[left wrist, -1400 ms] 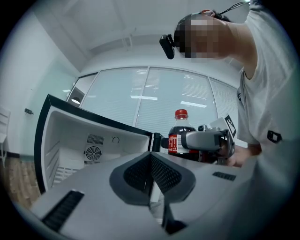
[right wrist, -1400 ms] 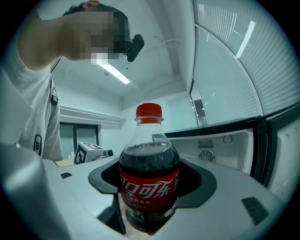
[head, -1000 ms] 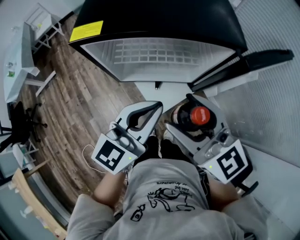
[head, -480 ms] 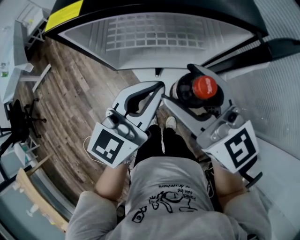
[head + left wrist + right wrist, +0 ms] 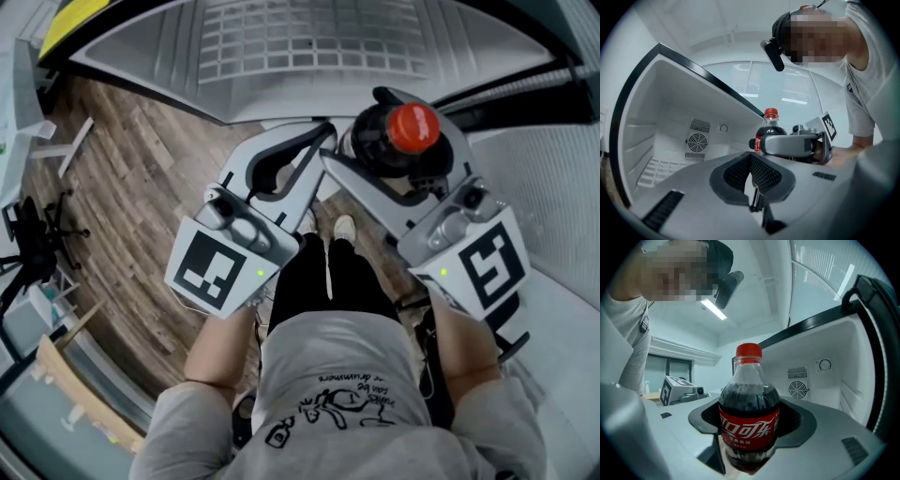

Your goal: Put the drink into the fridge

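Since the right gripper (image 5: pixel 361 131) has its fingers clenched round the body of the drink bottle (image 5: pixel 749 414), at the red label, the bottle stands upright in the air in front of the open fridge (image 5: pixel 141 52) and is not yet inside it. Its red cap (image 5: pixel 413 128) shows from above, near the front edge of the white cavity. The left gripper (image 5: pixel 751 158) has its fingers pressed together on nothing and hovers just beside the right one, its tip close to the right gripper's near finger. From here I judge 3 risks. The round, smooth bottle could twist or slide down between the fingers if the hold is tilted on the way in. The 2 grippers are so near that a sideways move could knock one against the other and jolt the drink. The bottle is tall, so its cap or base may catch the fridge's front edge or the wire shelf (image 5: pixel 309 37) if brought in at the wrong height, and set down off-level on those wires it could tip over.
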Action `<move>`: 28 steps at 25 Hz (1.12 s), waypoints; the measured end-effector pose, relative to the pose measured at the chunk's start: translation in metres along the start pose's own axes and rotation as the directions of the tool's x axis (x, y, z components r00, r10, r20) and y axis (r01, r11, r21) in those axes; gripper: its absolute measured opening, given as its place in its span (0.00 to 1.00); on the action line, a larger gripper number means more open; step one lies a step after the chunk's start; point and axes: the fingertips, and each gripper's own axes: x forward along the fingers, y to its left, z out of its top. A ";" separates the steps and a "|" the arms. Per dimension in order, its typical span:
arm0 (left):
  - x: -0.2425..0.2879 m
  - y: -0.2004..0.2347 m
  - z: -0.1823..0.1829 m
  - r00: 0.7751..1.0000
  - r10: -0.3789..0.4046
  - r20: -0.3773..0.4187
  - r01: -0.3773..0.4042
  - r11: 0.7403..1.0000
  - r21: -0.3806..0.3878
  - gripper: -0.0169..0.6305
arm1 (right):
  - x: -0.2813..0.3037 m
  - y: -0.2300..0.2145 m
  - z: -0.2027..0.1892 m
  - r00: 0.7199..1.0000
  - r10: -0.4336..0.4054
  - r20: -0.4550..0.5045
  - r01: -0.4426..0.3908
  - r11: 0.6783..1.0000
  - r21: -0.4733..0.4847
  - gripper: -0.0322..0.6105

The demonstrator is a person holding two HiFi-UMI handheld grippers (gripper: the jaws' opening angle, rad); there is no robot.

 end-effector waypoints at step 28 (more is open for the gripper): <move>0.079 0.071 -0.021 0.989 0.033 -0.145 -0.001 0.977 0.215 0.03 | 0.061 -0.098 -0.015 0.997 -0.039 0.060 0.040 0.999 -0.028 0.55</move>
